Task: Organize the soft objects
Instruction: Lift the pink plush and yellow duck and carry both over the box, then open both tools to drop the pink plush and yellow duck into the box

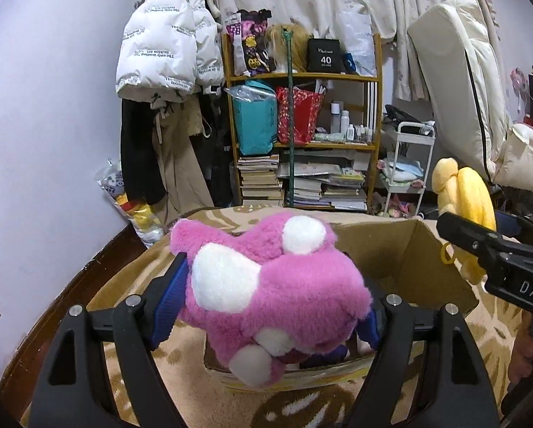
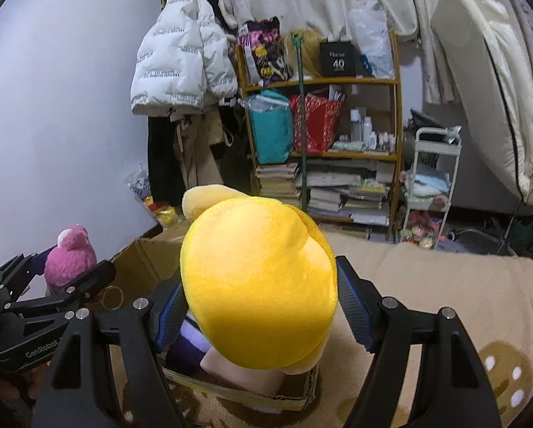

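Note:
My left gripper (image 1: pixel 270 306) is shut on a pink plush toy (image 1: pixel 266 296) with white patches and holds it over an open cardboard box (image 1: pixel 402 253). The pink toy also shows in the right wrist view (image 2: pixel 70 256). My right gripper (image 2: pixel 259 306) is shut on a yellow plush toy (image 2: pixel 259 281) and holds it above the same box (image 2: pixel 137 264). The yellow toy (image 1: pixel 462 207) shows at the right in the left wrist view. Purple and pale soft items (image 2: pixel 191 346) lie inside the box under the yellow toy.
The box stands on a beige patterned blanket (image 2: pixel 427 285). Behind are a wooden shelf (image 1: pixel 302 142) with bags, bottles and stacked books, hanging coats (image 1: pixel 166 46), a small white cart (image 1: pixel 409 164) and a folded cream mattress (image 1: pixel 459 82).

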The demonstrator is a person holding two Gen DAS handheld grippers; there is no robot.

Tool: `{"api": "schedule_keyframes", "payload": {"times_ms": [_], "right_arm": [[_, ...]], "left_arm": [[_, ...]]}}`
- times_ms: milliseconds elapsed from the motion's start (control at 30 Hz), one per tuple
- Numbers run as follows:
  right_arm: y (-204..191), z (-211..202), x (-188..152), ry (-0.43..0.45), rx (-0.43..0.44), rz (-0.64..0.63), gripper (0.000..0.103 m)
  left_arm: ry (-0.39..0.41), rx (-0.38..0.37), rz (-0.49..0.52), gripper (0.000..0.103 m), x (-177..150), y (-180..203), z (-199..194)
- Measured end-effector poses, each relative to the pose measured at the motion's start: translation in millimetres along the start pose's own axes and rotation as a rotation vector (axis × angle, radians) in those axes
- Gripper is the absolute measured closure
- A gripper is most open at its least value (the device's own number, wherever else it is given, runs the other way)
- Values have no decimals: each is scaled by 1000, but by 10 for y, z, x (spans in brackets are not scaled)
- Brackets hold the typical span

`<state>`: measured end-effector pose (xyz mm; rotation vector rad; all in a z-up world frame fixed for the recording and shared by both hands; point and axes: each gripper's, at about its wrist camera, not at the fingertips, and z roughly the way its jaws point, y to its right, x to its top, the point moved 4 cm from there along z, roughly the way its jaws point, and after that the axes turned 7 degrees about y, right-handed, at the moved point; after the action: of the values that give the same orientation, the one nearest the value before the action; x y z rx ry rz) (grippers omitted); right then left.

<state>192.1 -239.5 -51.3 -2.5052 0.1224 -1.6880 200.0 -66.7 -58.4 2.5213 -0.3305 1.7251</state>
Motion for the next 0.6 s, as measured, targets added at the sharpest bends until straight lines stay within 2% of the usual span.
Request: {"api": "schedule_keyframes", "payload": {"times_ms": [367,600], "right_arm": [[-17,130,-165,-71,43,10,23],[-31,137,-199,-86,52,8,23]], "left_arm": [[-64,-27,4,21,-145,35,112],[-70,-28,25,21,-173,81,117]]}}
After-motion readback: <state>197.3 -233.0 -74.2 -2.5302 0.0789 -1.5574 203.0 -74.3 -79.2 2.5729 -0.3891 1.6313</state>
